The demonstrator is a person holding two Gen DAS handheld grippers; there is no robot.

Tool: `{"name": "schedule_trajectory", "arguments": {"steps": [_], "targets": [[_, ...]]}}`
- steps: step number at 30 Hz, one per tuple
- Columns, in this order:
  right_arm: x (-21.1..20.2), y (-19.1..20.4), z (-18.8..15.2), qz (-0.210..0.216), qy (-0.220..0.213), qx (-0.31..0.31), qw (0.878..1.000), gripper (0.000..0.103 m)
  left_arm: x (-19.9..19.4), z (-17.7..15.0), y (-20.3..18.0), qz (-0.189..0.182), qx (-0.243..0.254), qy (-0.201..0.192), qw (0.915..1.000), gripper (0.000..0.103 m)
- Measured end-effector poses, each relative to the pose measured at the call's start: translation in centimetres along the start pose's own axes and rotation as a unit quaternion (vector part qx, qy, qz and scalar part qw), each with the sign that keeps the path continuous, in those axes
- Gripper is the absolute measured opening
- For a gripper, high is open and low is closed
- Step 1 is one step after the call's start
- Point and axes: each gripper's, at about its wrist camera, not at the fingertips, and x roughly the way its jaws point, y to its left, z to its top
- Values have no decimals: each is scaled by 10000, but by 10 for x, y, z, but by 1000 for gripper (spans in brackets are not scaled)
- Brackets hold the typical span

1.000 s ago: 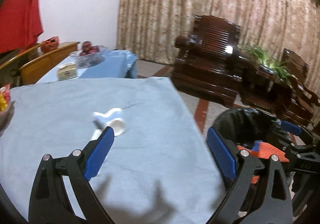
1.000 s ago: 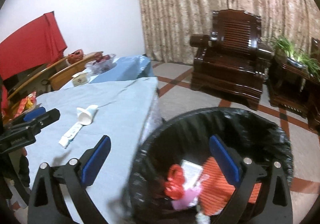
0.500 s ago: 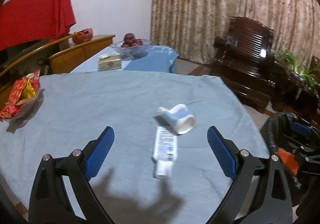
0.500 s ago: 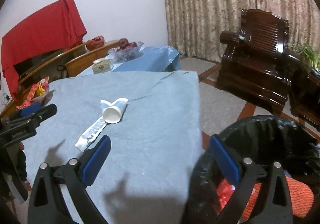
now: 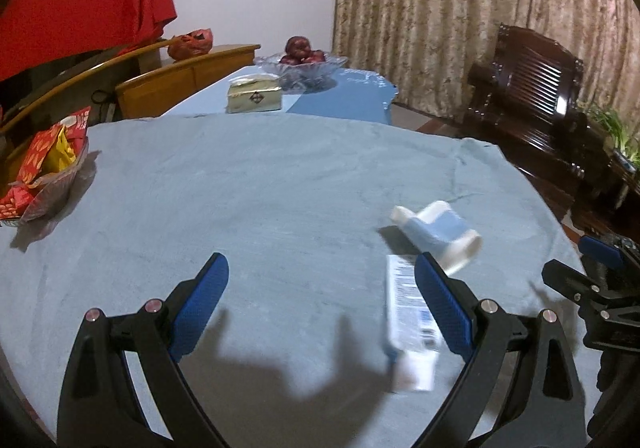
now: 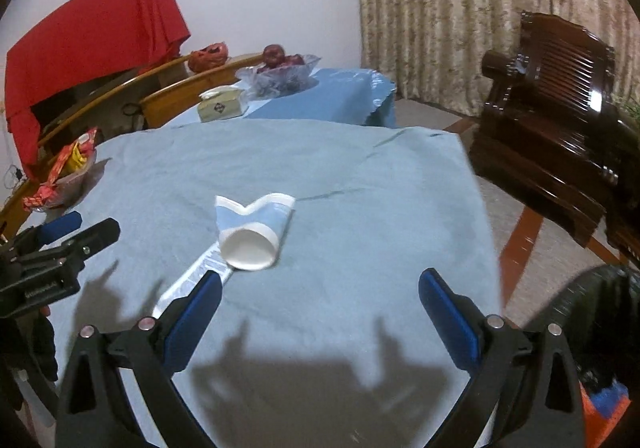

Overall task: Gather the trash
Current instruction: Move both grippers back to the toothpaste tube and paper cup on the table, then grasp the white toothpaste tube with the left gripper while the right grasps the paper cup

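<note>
Black angular gripper frames, silver screws, blue-padded fingers [image 5: 200, 304].

We are seeing a red cloth [image 6: 92, 44] hanging at the back wall. A fruit bowl [image 5: 301, 62] and a tissue box [image 5: 253, 93] are sitting on the far blue table, a snack basket [image 5: 44, 164] is resting at the grey tablecloth's [image 6: 340, 168] left edge, and a dark wooden armchair [image 6: 560, 116] is standing before the curtain [image 5: 460, 8].

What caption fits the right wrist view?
Open right tongs over a crushed cup and tube on the blue tablecloth.
</note>
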Motion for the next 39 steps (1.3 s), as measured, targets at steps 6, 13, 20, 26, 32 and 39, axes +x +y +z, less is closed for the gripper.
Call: {"name": "schedule_trajectory", "arguments": {"steps": [6,13,20,26,32,39], "targets": [[35,22,10,205,129,-140,9996,97,17,3,22,173,-174,59,9997,91],[69,34,15,280,324,-136,9990,97,30,1,33,235,-208,139,9994,91],[92,36,15,375,581,-92,9976,88,37,-1,37,243,-225,190,9993,91],[94,39,16,693,718,-107,9950,57,37,-1,37,229,-220,201,9993,91],[72,33,16,761,589,-20,9954,53,30,-2,27,126,-163,172,9996,91],[39,5,10,526,487,201,9972,53,20,-14,-4,-144,47,230,9996,91]]}}
